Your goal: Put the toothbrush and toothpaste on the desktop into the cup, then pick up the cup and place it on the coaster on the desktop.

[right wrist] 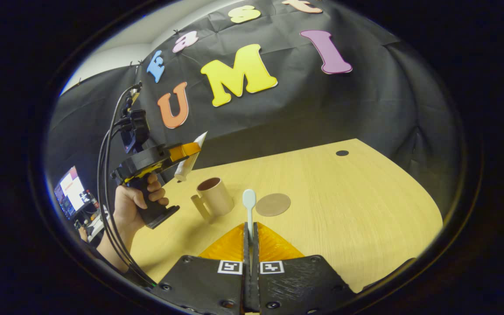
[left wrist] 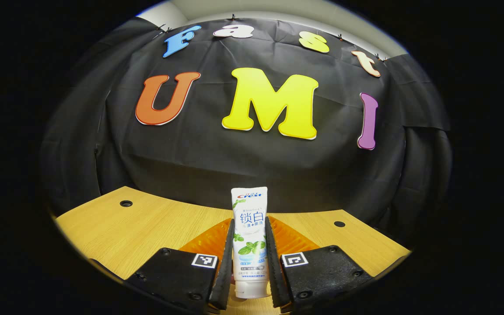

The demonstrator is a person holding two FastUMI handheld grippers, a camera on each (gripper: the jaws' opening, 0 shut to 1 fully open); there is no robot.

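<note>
Holding the left gripper (right wrist: 188, 151) by its handle, a hand (right wrist: 136, 201) keeps it raised above the bench (right wrist: 365, 210) in the right gripper view, with the fingers pointing to the side and slightly upward and cables running down from the device. This gripper is closed on the toothpaste (left wrist: 249, 240): in the left gripper view both fingers (left wrist: 227, 262) press on the sides of the tube, which stands upright between them with its cap at the bottom and its flat end at the top. The right gripper (right wrist: 250, 238) is closed tight on the toothbrush (right wrist: 249, 205), and the handle goes forward from between the two fingers, with the rounded end of it lifted over the bench. Beyond this end and a little to the left, the cup (right wrist: 215, 197) stands upright on the bench, open at the top, below the tube. The round coaster (right wrist: 273, 204) lies flat just beside the cup, to its right, with nothing on it. A word "Crest" can be read at the top of the tube, and some Chinese characters below it.
</note>
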